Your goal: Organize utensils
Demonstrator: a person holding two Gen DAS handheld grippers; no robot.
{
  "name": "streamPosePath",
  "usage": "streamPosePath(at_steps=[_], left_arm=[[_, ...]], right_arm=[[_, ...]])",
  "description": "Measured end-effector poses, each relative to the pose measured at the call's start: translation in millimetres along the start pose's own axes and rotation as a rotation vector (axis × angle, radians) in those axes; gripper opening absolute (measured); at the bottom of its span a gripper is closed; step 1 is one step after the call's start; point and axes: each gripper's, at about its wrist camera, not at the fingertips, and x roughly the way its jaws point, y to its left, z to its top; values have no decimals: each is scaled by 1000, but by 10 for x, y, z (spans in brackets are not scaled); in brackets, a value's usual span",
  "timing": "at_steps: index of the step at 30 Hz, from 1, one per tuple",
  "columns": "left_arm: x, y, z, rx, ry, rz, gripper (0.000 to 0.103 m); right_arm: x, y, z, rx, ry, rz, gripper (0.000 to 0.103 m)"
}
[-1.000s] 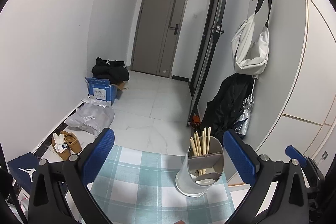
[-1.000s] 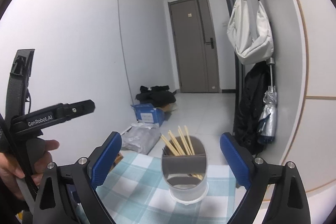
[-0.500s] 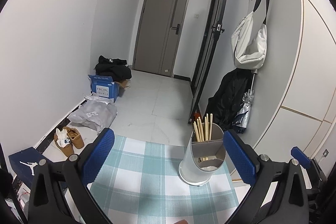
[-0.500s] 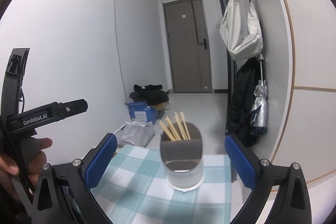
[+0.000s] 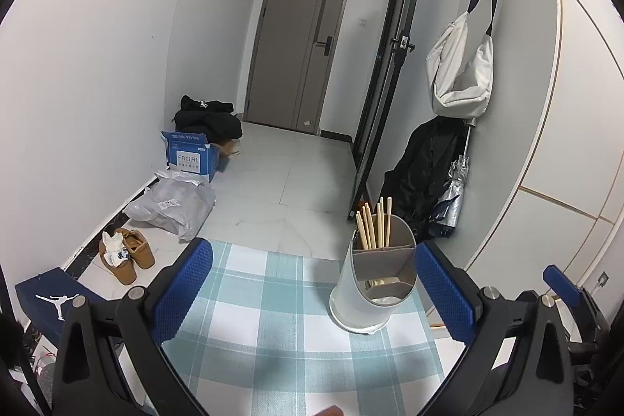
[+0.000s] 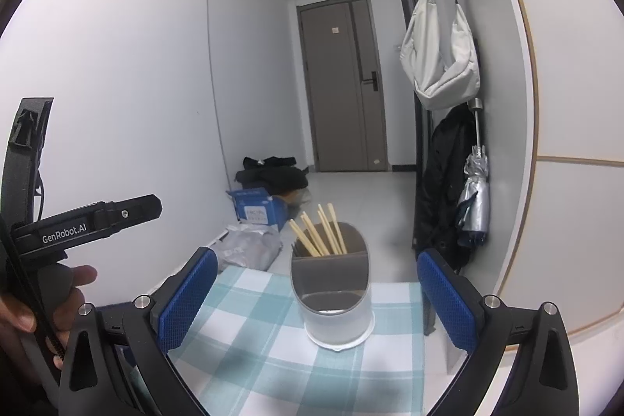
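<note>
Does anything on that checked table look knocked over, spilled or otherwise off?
Nothing stands out. The white oval utensil holder stands upright on the teal-and-white checked tablecloth, wooden chopsticks leaning loosely in its rear compartment. The front compartment's contents are hard to tell.

matt pale wooden chopsticks [image 6: 318, 234], smooth white plastic holder [image 6: 335, 314], woven checked tablecloth [image 6: 253, 346]

A pale grey oval utensil holder [image 6: 331, 295] stands upright on the checked cloth of the surface [image 6: 249, 349], split by a divider. Wooden chopsticks [image 6: 318, 231] lean fanned in its rear compartment; the front one's contents are unclear.
</note>
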Motion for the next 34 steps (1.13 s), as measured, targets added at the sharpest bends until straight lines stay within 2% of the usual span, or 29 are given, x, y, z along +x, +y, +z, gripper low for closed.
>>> streamPosePath(at_steps=[34], left_arm=[[99,60,-27,-4,23,-16,102]], right_arm=[[98,-37,-79,19,42,-10,103]])
